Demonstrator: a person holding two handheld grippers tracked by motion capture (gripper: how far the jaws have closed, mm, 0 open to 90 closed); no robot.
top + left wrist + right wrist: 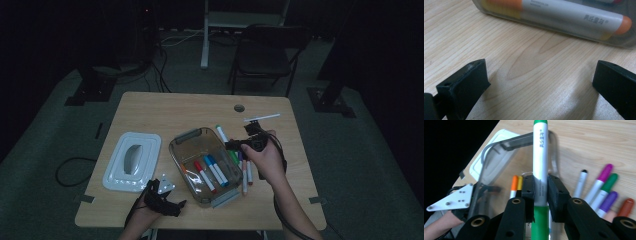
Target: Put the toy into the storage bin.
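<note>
Fig. legend, near to far. Left gripper (162, 196) rests at table's near edge (200, 220), jaws wide apart w/ nothing between them; left gripper view has bare wood between the jaws and an orange marker (564, 15) lying behind the bin's clear wall.

Right gripper (541, 192) is clamped on a green-capped marker (540, 157), gripped mid-barrel and held above the clear plastic bin (200, 165), which already holds red and blue markers (212, 170).

Step in hand, as judged: dropping the marker into the bin. To do it well: turn barrel parallel to the bin's long side, lower inside the rim, then release so it doesn't bounce out.

Farther off: loose markers (605, 187) on the table beside the bin; white lid (132, 160) to its left.

Hard to make out: marker's lower end is cut off by the frame; room beyond is dark.
</note>
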